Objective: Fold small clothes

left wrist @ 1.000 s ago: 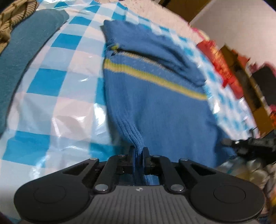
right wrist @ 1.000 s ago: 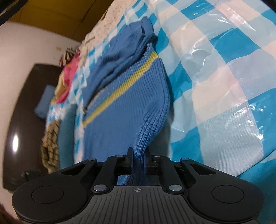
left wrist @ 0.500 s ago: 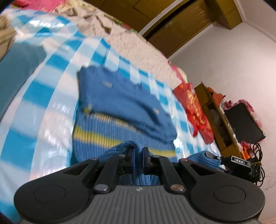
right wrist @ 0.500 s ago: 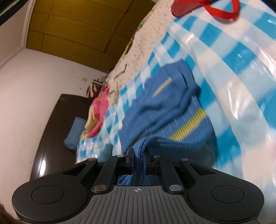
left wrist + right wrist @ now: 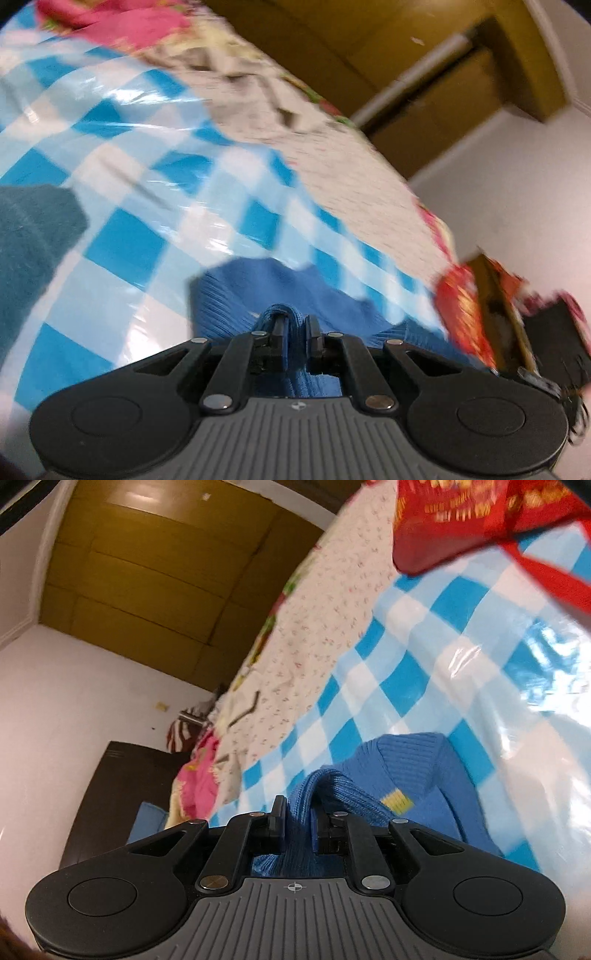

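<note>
A small blue knit sweater (image 5: 236,295) with a yellow stripe lies on a blue-and-white checked plastic sheet (image 5: 122,155) over a bed. My left gripper (image 5: 295,325) is shut on the sweater's ribbed hem, which is carried over the sweater's upper part. In the right wrist view my right gripper (image 5: 297,812) is shut on the other hem corner, with the sweater (image 5: 410,771) and a bit of yellow stripe just beyond it. Most of the sweater's body is hidden under the grippers.
A folded teal garment (image 5: 29,236) lies at the left. A red bag (image 5: 461,520) lies at the sheet's right edge. A floral bedspread (image 5: 314,602) and pink cloth (image 5: 110,18) lie beyond the sheet. Wooden wardrobe doors (image 5: 155,572) stand behind.
Both grippers have carried the sweater's hem forward over its body toward the collar. The yellow stripe and lower body are now mostly covered.
</note>
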The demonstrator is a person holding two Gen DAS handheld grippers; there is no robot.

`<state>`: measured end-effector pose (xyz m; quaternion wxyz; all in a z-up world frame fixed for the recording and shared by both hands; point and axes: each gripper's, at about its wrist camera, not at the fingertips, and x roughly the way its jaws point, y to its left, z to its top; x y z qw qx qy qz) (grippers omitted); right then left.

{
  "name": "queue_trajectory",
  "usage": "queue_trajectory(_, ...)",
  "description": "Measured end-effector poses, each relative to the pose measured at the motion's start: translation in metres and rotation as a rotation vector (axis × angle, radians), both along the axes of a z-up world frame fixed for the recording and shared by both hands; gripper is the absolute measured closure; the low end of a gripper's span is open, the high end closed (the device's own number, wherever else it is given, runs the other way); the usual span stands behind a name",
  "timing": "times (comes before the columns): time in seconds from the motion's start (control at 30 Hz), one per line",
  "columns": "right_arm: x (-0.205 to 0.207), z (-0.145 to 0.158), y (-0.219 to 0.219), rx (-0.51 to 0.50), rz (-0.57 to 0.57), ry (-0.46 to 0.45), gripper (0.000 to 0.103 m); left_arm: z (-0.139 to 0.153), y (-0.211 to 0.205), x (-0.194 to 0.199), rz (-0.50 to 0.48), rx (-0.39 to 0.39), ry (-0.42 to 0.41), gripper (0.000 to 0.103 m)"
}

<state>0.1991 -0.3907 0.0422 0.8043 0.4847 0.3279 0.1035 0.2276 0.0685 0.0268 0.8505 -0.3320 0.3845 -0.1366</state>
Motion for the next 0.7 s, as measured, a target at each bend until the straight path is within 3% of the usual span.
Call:
queue_trajectory(0.23, 0.015, -0.011, 0.015, -0.093, 0.015, 0.018, 0.074, -0.009, 0.007, -0.006, 0.03, 0.052, 0.014, 0.078)
queue_trajectory(0.43, 0.005, -0.016, 0.002, -0.055, -0.032, 0.023, 0.072, -0.009, 0.024, -0.004, 0.117, -0.012, 0.025, 0.077)
queue_trajectory(0.53, 0.0, -0.01, 0.001, -0.086, -0.032, 0.001, 0.072, -0.004, 0.016, -0.011, 0.089, 0.03, 0.006, 0.077)
queue_trajectory(0.7, -0.018, -0.011, 0.005, -0.227, 0.001, 0.013, 0.068, -0.003, -0.004, -0.029, 0.015, 0.15, -0.019, 0.077)
